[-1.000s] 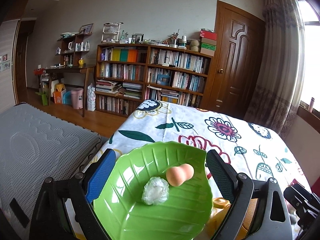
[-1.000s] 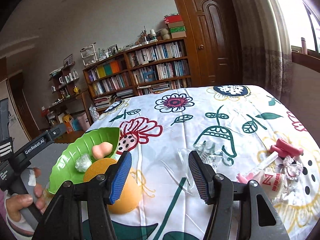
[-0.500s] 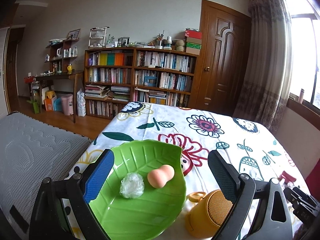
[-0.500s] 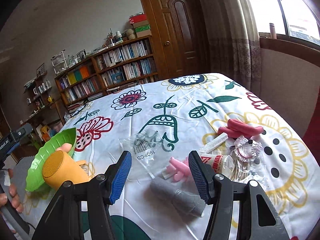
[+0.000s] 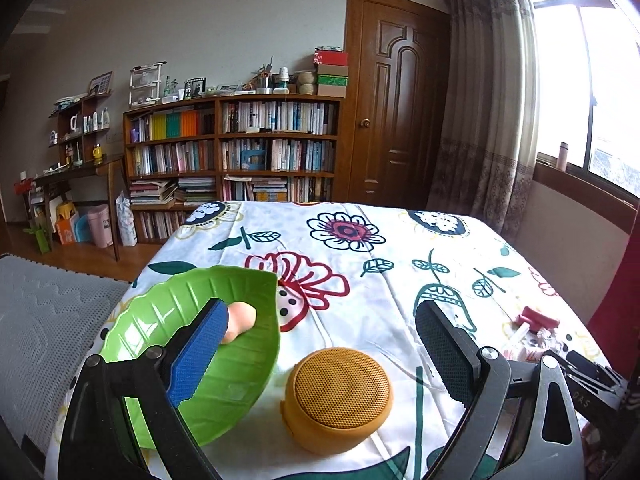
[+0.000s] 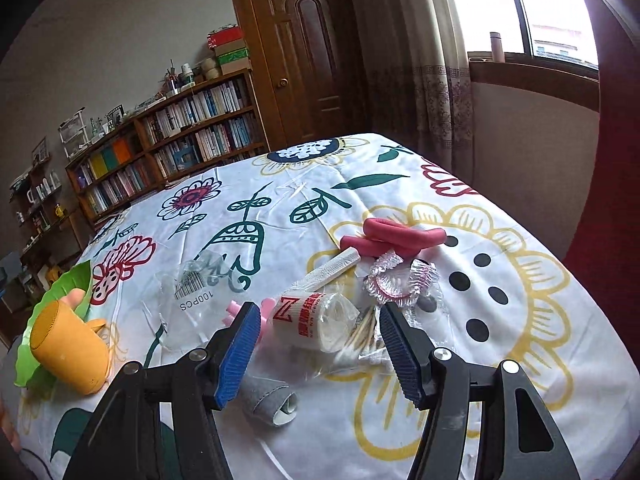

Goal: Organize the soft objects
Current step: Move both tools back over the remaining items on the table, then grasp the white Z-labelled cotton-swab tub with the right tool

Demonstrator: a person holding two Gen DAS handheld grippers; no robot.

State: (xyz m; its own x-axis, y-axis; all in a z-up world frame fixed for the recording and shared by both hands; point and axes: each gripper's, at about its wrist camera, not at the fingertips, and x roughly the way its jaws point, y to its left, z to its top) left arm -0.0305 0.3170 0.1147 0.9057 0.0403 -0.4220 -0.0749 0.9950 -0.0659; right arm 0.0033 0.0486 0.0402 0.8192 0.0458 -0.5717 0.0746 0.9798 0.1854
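Both views have swung rightward since a second ago: the right gripper (image 6: 316,344) now hangs over the clutter it was only nearing, and the left gripper (image 5: 320,356) has drifted off the green leaf plate (image 5: 160,304) toward the yellow speaker (image 5: 340,396). Both grippers are spread wide and hold nothing. Between the right jaws lies a wrapped bandage roll (image 6: 316,320), touching a bag of cotton swabs (image 6: 360,340), on the floral worktop (image 6: 280,208). It looks light and squashy, though its plastic wrap is probably slippery, so a gentle grasp across its middle seems best. A grey roll (image 6: 268,396) sits just below, pink foam tubes (image 6: 396,238) farther off. A peach squishy (image 5: 240,320) rests on the plate.
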